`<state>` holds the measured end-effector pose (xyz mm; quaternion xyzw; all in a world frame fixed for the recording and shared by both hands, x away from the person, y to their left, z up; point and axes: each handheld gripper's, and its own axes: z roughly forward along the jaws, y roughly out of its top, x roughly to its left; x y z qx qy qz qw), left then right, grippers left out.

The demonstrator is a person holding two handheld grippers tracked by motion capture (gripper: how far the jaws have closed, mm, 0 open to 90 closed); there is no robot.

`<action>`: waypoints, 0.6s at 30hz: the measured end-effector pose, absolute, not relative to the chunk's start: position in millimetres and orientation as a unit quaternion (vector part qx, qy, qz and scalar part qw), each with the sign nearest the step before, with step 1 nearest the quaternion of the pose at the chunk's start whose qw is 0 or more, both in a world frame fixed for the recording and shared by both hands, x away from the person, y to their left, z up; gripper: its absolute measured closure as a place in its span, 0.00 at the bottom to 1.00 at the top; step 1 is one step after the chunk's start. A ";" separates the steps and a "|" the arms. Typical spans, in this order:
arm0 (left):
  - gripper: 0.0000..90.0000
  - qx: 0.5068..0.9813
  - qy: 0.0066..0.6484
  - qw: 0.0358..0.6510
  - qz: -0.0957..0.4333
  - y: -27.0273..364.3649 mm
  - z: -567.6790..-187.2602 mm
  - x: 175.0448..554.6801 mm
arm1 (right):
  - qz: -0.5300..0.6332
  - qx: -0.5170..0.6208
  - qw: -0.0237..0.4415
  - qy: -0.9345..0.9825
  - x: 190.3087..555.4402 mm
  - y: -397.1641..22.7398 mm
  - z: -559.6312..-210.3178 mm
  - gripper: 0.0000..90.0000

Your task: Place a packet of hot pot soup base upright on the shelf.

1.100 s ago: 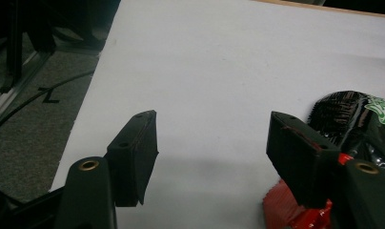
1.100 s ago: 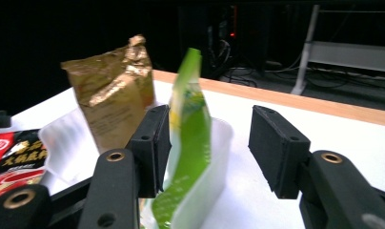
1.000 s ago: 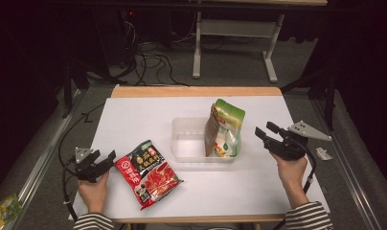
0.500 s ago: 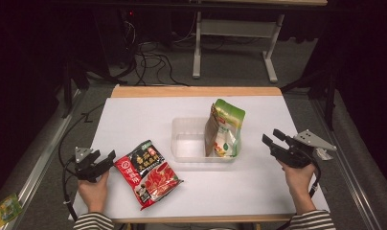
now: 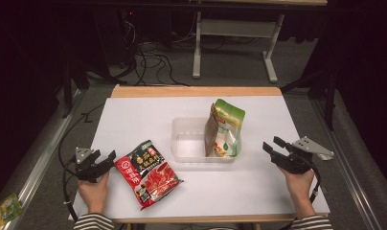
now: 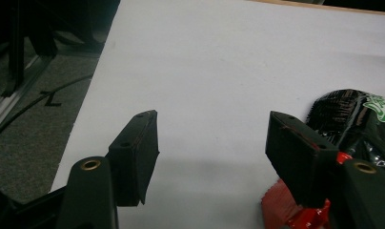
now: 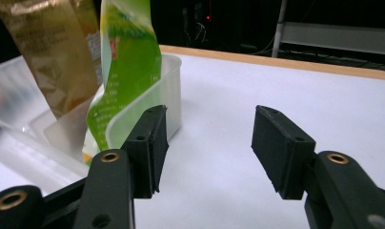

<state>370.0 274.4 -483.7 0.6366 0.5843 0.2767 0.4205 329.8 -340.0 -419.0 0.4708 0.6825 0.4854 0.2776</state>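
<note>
A clear plastic container (image 5: 191,143) sits at mid table, with a green and gold pouch (image 5: 226,125) standing upright in its right end. To the container's lower left, a red and black pouch (image 5: 148,172) lies flat on the white table (image 5: 148,115). My left gripper (image 5: 108,160) rests just left of that pouch, open with bare table between its jaws (image 6: 212,124); the red and black pouch (image 6: 357,114) lies beside its right jaw. My right gripper (image 5: 271,143) hovers low, right of the container, open and empty (image 7: 209,119). It points past the container's corner (image 7: 169,81) and the green pouch (image 7: 128,57).
The table's wooden far edge (image 5: 196,91) borders a dark floor with cables (image 5: 148,55) and a metal stand (image 5: 234,28). A yellow-green packet (image 5: 5,208) lies on the floor at lower left. Bare white tabletop surrounds the container.
My right gripper has sunk toward the table and drifted slightly toward the near right. The left gripper, both pouches and the container have not moved.
</note>
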 end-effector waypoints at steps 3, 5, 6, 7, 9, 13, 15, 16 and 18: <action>0.40 0.636 0.585 0.421 0.275 274.7 -483.8 370.1 | 0.480 0.476 0.275 0.684 328.7 -341.5 -422.4 0.52; 0.40 0.636 0.585 0.421 0.276 274.7 -483.7 370.0 | 0.482 0.478 0.274 0.681 328.2 -342.1 -423.8 0.53; 0.40 0.638 0.582 0.421 0.278 274.1 -483.6 369.4 | 0.479 0.482 0.275 0.680 328.7 -343.3 -427.5 0.53; 0.40 0.638 0.582 0.421 0.278 274.1 -483.6 369.4 | 0.479 0.482 0.275 0.680 328.7 -343.3 -427.5 0.53; 0.40 0.638 0.582 0.420 0.279 273.9 -483.5 369.5 | 0.474 0.489 0.276 0.679 329.2 -344.6 -432.4 0.54; 0.40 0.638 0.582 0.421 0.276 274.6 -483.4 369.5 | 0.475 0.515 0.262 0.663 331.3 -349.3 -447.9 0.55; 0.39 0.639 0.579 0.425 0.275 274.7 -483.4 369.0 | 0.467 0.521 0.263 0.665 333.7 -350.1 -452.7 0.55; 0.39 0.640 0.577 0.426 0.275 274.7 -483.3 368.8 | 0.463 0.524 0.266 0.664 334.1 -349.9 -454.3 0.55; 0.40 0.641 0.580 0.425 0.269 275.1 -483.6 370.6 | 0.458 0.533 0.265 0.660 334.3 -349.8 -456.2 0.55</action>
